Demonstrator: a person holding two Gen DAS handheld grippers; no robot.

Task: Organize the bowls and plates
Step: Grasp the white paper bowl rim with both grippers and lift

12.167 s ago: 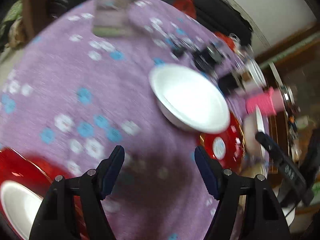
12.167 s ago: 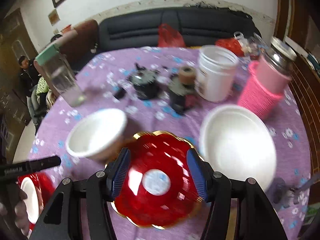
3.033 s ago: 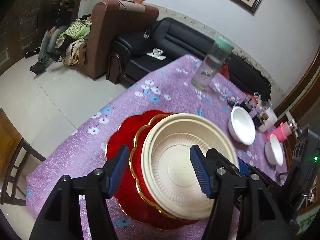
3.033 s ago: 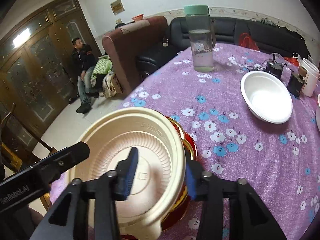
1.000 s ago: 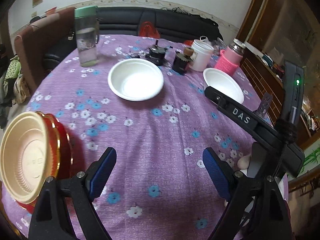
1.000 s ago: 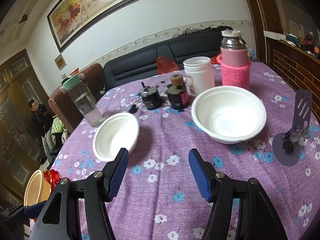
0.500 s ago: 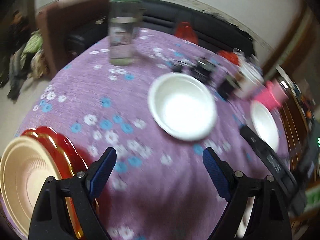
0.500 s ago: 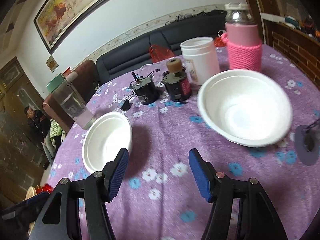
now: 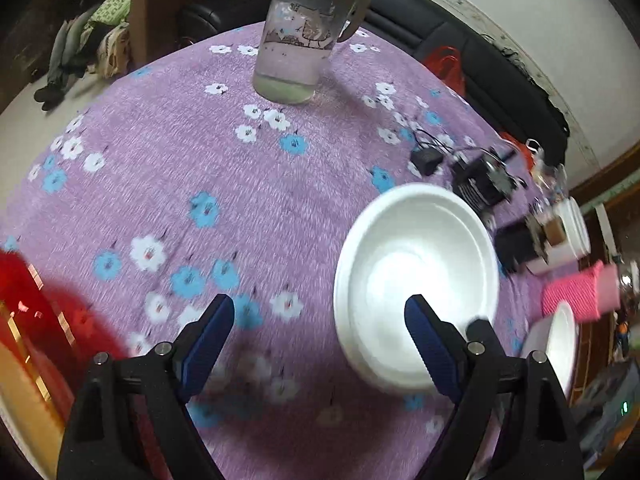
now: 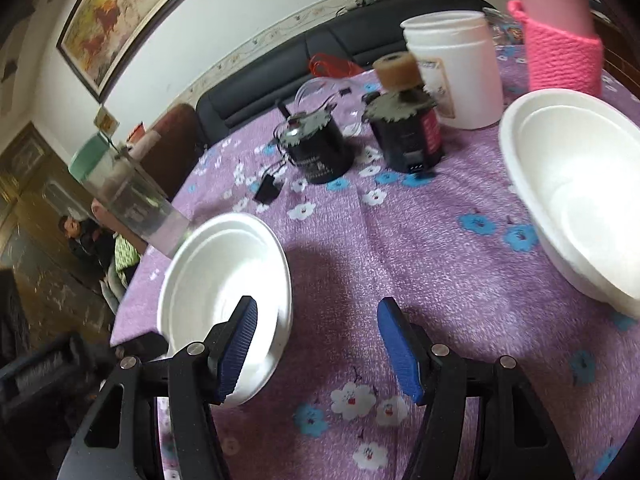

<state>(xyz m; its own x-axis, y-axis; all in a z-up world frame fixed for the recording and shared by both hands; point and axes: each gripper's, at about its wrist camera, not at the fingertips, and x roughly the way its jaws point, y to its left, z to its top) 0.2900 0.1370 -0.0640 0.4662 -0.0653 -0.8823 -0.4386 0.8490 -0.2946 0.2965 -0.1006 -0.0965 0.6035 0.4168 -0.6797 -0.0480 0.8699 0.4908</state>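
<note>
A white bowl point(image 9: 416, 276) stands on the purple flowered tablecloth point(image 9: 200, 168); my open, empty left gripper point(image 9: 316, 344) hovers just left of it, its right finger over the near rim. The same bowl point(image 10: 224, 280) shows in the right wrist view, with my open, empty right gripper point(image 10: 316, 344) to its right and the left finger over its rim. A second, larger white bowl point(image 10: 576, 200) sits at the right; it shows small in the left wrist view point(image 9: 560, 344). The red plate stack point(image 9: 24, 320) with the cream bowl lies at the lower left.
A water bottle with a green lid point(image 9: 304, 40) stands at the back of the table point(image 10: 124, 192). Two black devices point(image 10: 320, 148), a white jar point(image 10: 456, 68) and a pink-sleeved bottle point(image 10: 560, 44) crowd the far side. A sofa lies behind.
Both grippers have moved in low toward the smaller white bowl, which is now much larger in both views. Both stay open.
</note>
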